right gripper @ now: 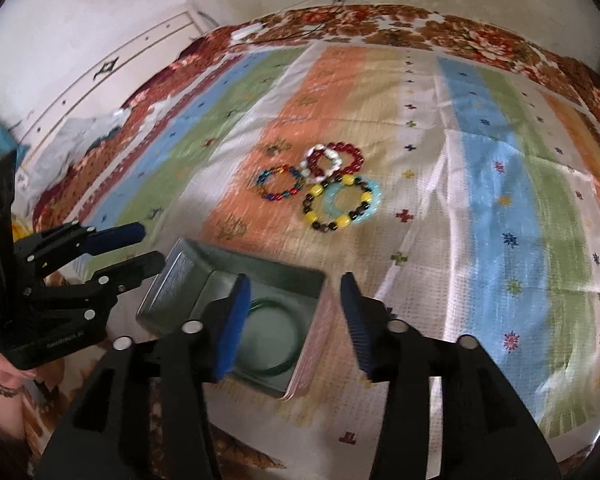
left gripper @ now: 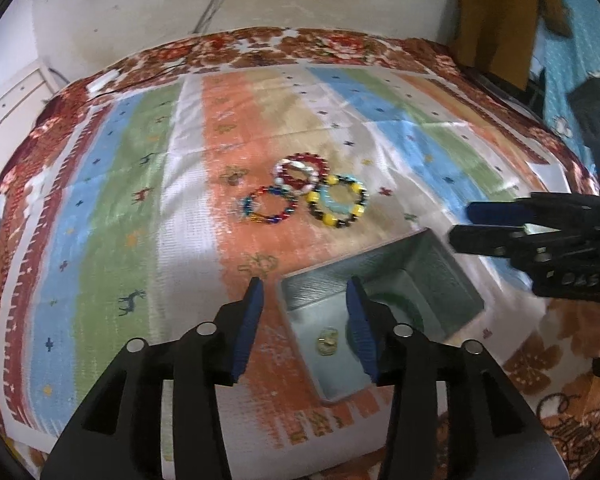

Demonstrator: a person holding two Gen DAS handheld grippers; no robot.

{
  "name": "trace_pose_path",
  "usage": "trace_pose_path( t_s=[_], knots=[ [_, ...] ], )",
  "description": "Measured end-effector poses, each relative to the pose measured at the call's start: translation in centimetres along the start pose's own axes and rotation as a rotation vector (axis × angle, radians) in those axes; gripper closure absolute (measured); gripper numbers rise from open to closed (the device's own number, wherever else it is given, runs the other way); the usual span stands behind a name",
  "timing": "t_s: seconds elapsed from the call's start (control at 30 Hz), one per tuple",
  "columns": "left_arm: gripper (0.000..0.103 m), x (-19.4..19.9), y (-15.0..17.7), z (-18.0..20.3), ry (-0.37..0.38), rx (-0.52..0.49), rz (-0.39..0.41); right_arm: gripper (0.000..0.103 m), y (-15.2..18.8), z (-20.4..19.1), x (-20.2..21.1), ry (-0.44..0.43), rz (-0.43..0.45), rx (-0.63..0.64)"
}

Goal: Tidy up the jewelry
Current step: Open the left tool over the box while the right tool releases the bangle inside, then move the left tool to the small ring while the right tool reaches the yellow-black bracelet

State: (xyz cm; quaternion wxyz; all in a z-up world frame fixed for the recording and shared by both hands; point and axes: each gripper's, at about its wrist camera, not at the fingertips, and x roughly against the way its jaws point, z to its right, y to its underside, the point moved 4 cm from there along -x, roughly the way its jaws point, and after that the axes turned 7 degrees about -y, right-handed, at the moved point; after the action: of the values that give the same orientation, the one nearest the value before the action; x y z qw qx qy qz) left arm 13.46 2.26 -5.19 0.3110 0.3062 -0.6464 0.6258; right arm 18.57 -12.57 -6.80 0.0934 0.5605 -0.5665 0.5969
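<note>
Bracelets of coloured beads [right gripper: 324, 186] lie clustered on the striped woven cloth [right gripper: 480, 240], several touching or overlapping. Nearer us sits an open grey metal tin [right gripper: 172, 280] holding a thin green bangle [right gripper: 276, 364]. We hold our left gripper [left gripper: 304, 300] and right gripper [right gripper: 294, 292] above the tin, both with jaws parted and empty.

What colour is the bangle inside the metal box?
Dark green bangle, clearest in the right wrist view.
</note>
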Motion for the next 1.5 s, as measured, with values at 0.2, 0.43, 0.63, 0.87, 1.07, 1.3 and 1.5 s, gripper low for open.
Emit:
trace_pose_path(
  t_s=[0.2, 0.43, 0.63, 0.87, 1.07, 1.3, 1.5],
  knots=[
    [0.051, -0.8, -0.7, -1.5, -0.034, 0.024, -0.006, 0.048, -1.0, 1.3, -0.3, 0.024, 0.008, -0.029],
    [0.048, -1.7, -1.7, -2.1, -0.053, 0.029, -0.010, 0.042, -2.2, 1.7, -1.3, 0.057, -0.001, 0.004],
    [0.044, -2.6, -2.7, -2.6, -0.074, 0.044, -0.012, 0.039, -3.4, 2.6, -2.2, 0.077, -0.019, 0.007],
    [0.044, -4.1, -3.7, -3.1, -0.082, 0.044, -0.034, 0.039, -4.4, 3.6, -2.8, 0.045, -0.027, -0.028],
    [0.044, -4.8, -4.8, -3.5, -0.085, 0.049, -0.031, 0.039, -5.4, 4.1, -3.5, 0.055, -0.039, -0.022],
    [0.044, -6.2, -5.8, -4.2, -0.087, 0.070, -0.046, 0.039, -5.8, 4.6, -4.9, 0.025, -0.069, -0.052],
    [0.044, -6.6, -7.1, -4.9, -0.056, 0.118, -0.034, 0.039, -6.4, 5.5, -6.0, 0.055, -0.082, -0.077]
  ],
)
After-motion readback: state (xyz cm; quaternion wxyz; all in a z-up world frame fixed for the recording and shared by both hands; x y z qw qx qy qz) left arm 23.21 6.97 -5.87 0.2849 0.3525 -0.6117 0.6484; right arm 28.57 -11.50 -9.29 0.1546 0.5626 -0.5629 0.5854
